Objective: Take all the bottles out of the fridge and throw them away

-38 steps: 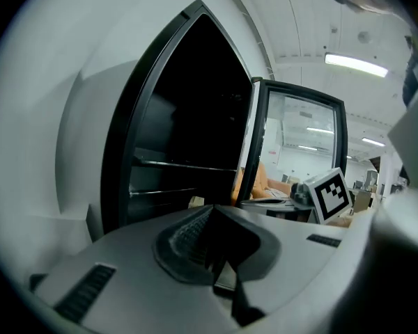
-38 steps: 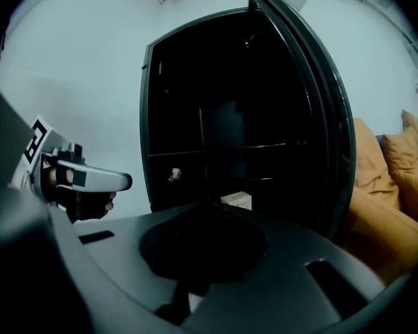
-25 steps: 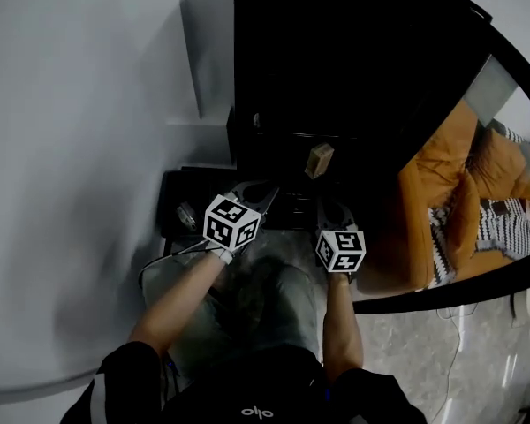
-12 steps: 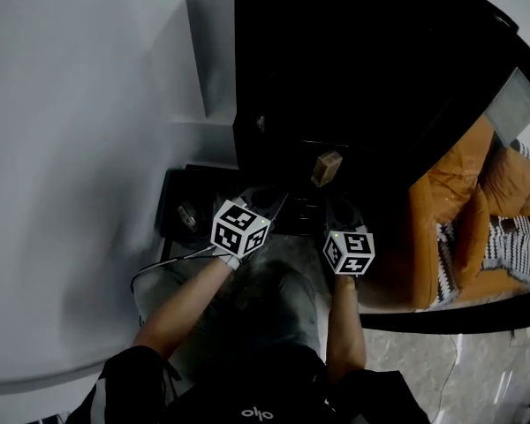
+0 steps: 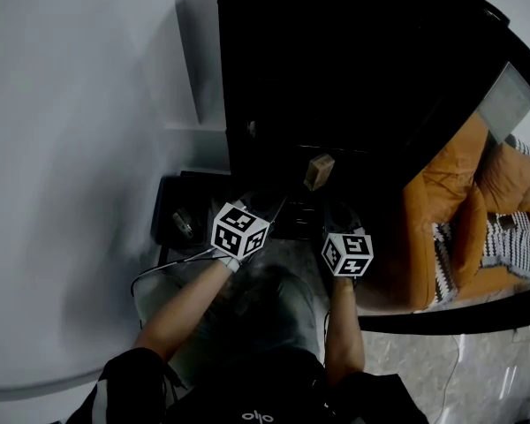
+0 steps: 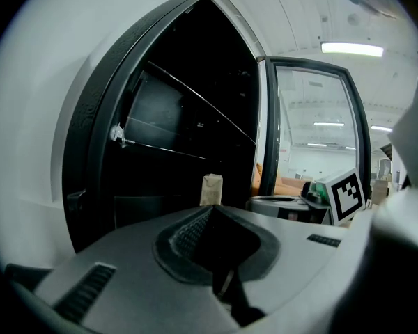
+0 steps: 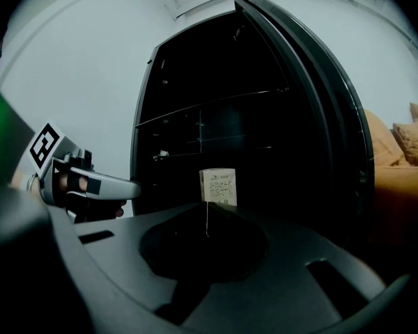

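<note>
Left gripper [image 6: 211, 209]: the jaws are closed together with nothing between them, and it points about level at the fridge mouth.
Right gripper [image 7: 207, 220]: the jaws are also pressed together and empty. It sits just beside the left one, at its 3 o'clock in the head view.
Fridge: the tall black cabinet fridge [image 5: 336, 78] is open, and its glass-panelled door [image 6: 310, 131] is swung out at 3 o'clock.
Bottles: no view shows one, because the shelves are too dark to read. The only lit item is a small tan paper carton [image 5: 318, 170] at 12 o'clock from both grippers, near the front of a low shelf.
Risk, closed jaws: reaching in like this would likely push a bottle rather than grip it, so it could tip or roll deeper inside.
Risk, darkness: depth is hard to judge in there, so a jaw tip could strike a glass shelf edge or catch a bottle off-centre.
Risk, carton: it stands in the approach line, so a careless reach could knock it off or grab it instead of a bottle.
Risk, crowding: the grippers are close together and could collide in the narrow opening.
Risk, disposal: the low black open container on the floor [image 5: 163, 203], at 9 o'clock from the left gripper, may be the bin. A weak grip could drop a bottle on the way across to it.
</note>
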The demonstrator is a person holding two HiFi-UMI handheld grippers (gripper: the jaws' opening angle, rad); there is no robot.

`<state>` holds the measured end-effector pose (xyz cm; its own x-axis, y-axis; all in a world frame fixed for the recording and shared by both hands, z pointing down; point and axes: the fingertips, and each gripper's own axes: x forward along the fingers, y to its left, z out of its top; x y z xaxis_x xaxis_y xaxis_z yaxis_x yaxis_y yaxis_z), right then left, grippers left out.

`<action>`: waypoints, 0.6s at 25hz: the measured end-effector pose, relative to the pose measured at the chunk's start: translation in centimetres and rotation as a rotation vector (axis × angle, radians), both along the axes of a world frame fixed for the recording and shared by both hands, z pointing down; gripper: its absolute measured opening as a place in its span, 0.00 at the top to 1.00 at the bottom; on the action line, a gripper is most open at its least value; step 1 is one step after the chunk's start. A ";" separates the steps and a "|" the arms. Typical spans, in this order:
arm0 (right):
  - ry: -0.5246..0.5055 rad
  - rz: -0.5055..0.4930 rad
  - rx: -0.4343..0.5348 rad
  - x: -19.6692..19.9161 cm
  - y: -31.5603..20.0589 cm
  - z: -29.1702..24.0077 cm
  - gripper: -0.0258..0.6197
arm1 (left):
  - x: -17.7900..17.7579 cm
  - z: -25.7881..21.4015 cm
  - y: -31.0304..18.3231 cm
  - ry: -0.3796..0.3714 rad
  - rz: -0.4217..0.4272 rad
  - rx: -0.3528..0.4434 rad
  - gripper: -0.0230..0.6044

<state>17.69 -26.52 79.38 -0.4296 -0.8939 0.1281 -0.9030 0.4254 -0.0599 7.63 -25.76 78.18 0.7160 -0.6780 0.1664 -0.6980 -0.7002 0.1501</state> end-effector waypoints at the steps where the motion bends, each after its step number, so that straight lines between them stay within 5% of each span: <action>1: -0.001 0.001 -0.002 0.1 0.0 0.1 0.95 | 0.1 0.1 0.0 0.000 0.002 -0.001 0.96; 15: -0.007 0.026 -0.010 1.5 -0.9 0.5 0.94 | 0.9 0.9 -1.0 -0.013 0.010 -0.007 0.96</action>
<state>19.19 -27.46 79.90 -0.4068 -0.9036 0.1340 -0.9135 0.4009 -0.0700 8.55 -26.73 79.06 0.7207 -0.6695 0.1800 -0.6927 -0.7063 0.1460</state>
